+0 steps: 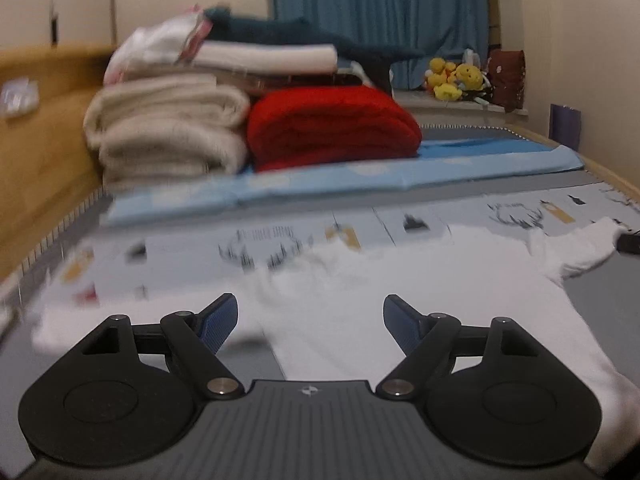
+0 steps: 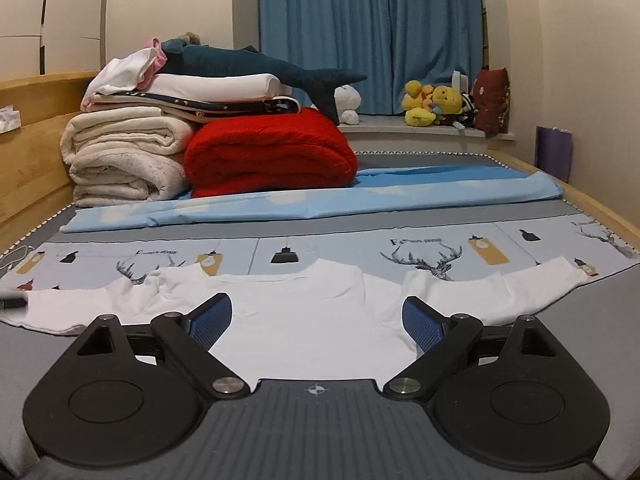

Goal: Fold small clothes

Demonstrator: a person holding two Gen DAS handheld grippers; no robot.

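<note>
The small white long-sleeved top (image 2: 304, 320) lies spread flat on the bed (image 2: 600, 320), front or back up I cannot tell, with its neckline on the far side and its hem toward the cameras, so the body points away from both grippers while the long axis, sleeve tip to sleeve tip, runs left to right across the view. In the right wrist view the right gripper (image 2: 318, 322) sits square over the middle of the body, its blue-padded fingers (image 2: 212, 322) spread wide with only cloth showing between them, not pinching anything; one sleeve stretches off to each side. The left gripper (image 1: 310, 324) views the same top from further left, blurred, and its fingers (image 1: 222, 324) also stand apart and empty, just above the left half of the garment. Each hand seems nearer its own sleeve, so a fold inward along the body's length looks like the natural next move. Under the collar lies a pale printed sheet with deer and lamps (image 2: 420, 256), beyond it a light blue sheet (image 2: 360, 200), then a red blanket (image 2: 272, 152) and cream blankets (image 2: 124, 160) stacked by the wooden bed side.
</note>
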